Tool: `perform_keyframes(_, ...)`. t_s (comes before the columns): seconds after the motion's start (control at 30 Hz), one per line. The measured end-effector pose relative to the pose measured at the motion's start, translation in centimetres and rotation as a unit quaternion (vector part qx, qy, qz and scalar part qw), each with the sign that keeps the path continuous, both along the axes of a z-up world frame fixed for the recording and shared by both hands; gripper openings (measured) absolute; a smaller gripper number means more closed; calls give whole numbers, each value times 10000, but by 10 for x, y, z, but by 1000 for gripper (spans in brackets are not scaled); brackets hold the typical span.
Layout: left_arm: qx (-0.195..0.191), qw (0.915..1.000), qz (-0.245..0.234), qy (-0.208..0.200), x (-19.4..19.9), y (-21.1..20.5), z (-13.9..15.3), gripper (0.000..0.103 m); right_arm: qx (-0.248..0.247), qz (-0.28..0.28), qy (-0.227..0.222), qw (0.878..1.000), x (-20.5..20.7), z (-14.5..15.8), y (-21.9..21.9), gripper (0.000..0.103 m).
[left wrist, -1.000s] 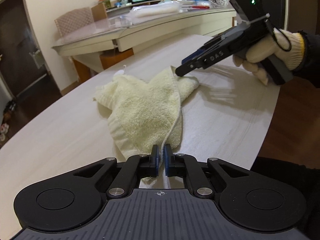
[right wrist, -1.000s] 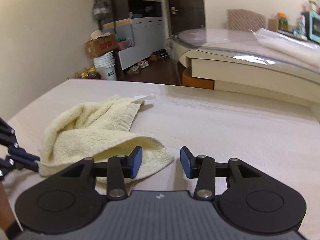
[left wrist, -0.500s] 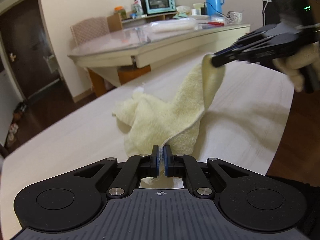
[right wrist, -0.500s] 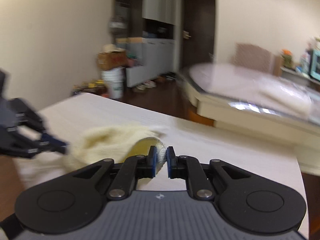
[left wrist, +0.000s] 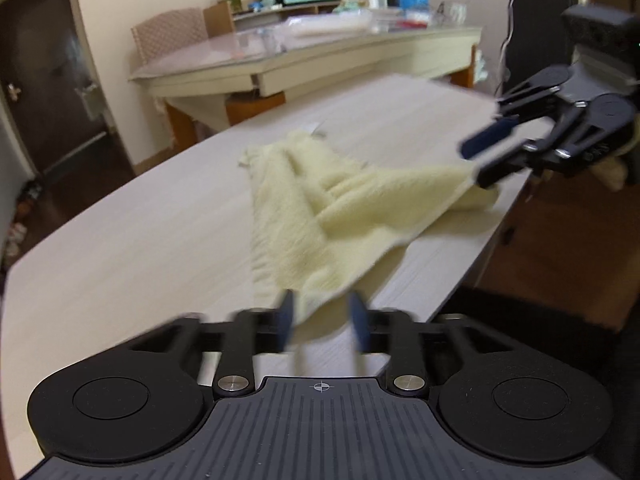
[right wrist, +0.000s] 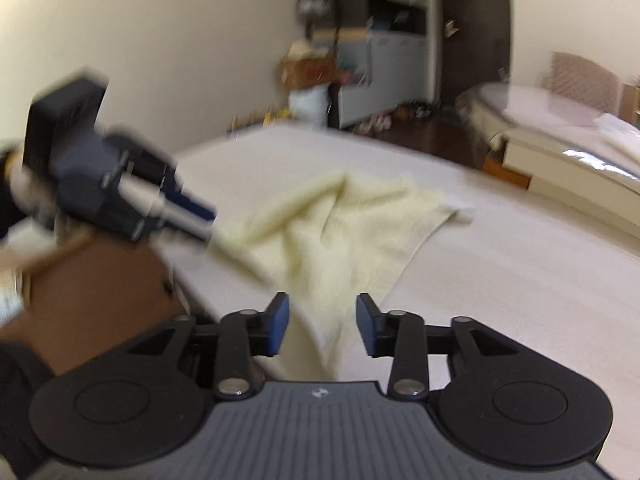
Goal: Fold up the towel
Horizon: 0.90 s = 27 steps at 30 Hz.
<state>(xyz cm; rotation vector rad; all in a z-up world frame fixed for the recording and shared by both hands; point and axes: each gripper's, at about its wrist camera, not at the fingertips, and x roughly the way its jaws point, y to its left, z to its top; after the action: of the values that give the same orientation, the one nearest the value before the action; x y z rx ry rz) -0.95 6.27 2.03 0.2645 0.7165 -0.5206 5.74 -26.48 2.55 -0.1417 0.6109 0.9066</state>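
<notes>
— What have both grippers got right now?

— Nothing is pinched. On my left gripper (left wrist: 322,322) the jaws have just been opening; they stand apart, and the near corner of the towel (left wrist: 320,216) sits loose in the gap between the blue pads without either pad pressing on it. The picture there is smeared, so I can't tell whether the cloth brushes a pad.

— And the right one?

— The same. My right gripper (right wrist: 322,322) has its jaws parted; they have just been opening too. A hanging edge of the towel (right wrist: 320,240) runs down between the fingers, released. From the left wrist view I see the right gripper (left wrist: 486,158) off to the right and ahead, with the far corner of the cloth lying just beside its lower fingertip.

— Where is the towel itself?

— Straight ahead of both grippers, crumpled on the pale wooden table (left wrist: 120,248), close to the table's near edge. It is cream yellow, bunched into a ridge through the middle, and stretched out between the two grippers. A small white tag pokes out at its far corner.

— Can you see the left gripper from the right side?

— Yes, up and to the left of my right fingers, blurred, held in a gloved hand (right wrist: 24,188), with the cloth's corner just off its tips.
</notes>
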Motion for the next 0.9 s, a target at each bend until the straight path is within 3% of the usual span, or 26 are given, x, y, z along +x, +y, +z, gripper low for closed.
perform_keyframes(0.27, -41, 9995, 245, -177, 84, -8, 14, 40, 260, -1071, 118, 9938, 83, -5, 9, 44)
perform_keyframes(0.57, -252, 9983, 387, 368, 207, -28, -6, 33, 26, -1316, 205, 9911, 142, -30, 30, 46)
perform_keyframes(0.77, -446, 9955, 194, 808, 241, -36, -26, 33, -71, -1338, 306, 9905, 150, -44, 29, 48)
perform_keyframes(0.83, -337, 9957, 90, 855, 243, -42, -31, 16, -83, -1320, 344, 9906, 154, -47, 30, 49)
perform_keyframes(0.9, -237, 9966, 37, 790, 240, -44, -34, 5, -90, -1295, 366, 9909, 156, -49, 32, 50)
